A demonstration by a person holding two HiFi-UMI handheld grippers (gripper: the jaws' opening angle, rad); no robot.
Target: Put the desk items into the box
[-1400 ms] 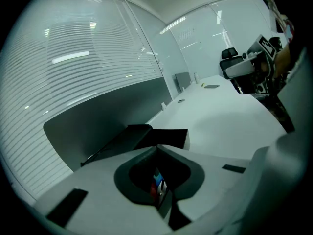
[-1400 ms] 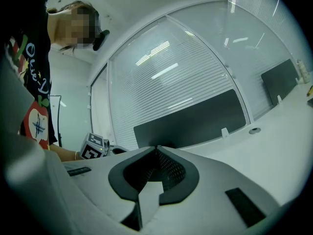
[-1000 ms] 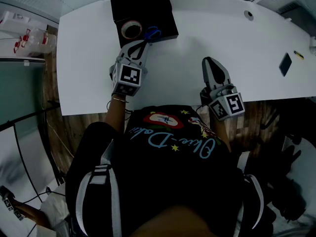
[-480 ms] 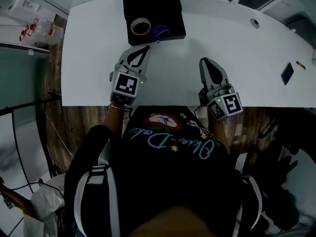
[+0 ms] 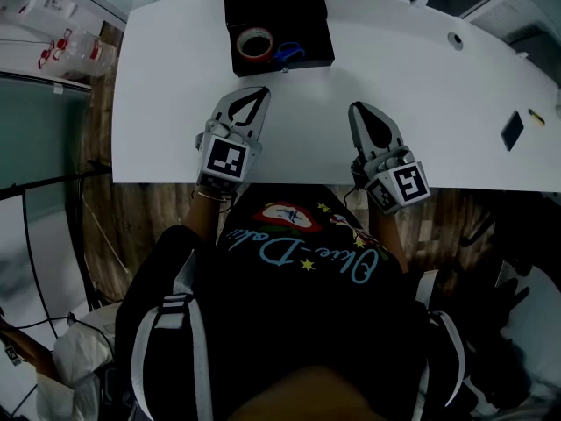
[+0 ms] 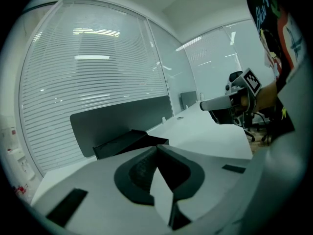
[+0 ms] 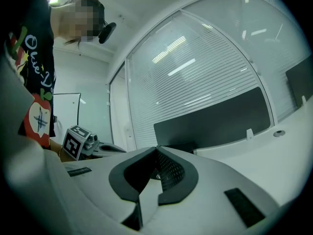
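Both grippers sit at the near edge of the white desk [image 5: 412,68], jaws clenched tip to tip w/ nothing btwn them: L gripper [image 5: 262,93] just near of the black box [image 5: 280,11], R gripper [image 5: 358,108] to its right. The box stands at the far edge and already holds a tape roll [image 5: 255,42] and blue scissors [image 5: 287,53]. What looks left to do: a small dark flat item [image 5: 511,130] and a tiny yellowish bit [image 5: 534,116], both far right, well apart from the box. Risks, as I judge them: the flat item lies flush on the desk, so pads may skid it toward the right edge instead of getting a bite; the yellowish bit is too small to ID and prob easy to flick off the desk; arriving w/ jaws closed would just shove things. Writing: cursive script on the person's shirt, maybe starting "Olive", rest unreadable; the marker cubes carry square patterns only; no brand legible on the box or tape.
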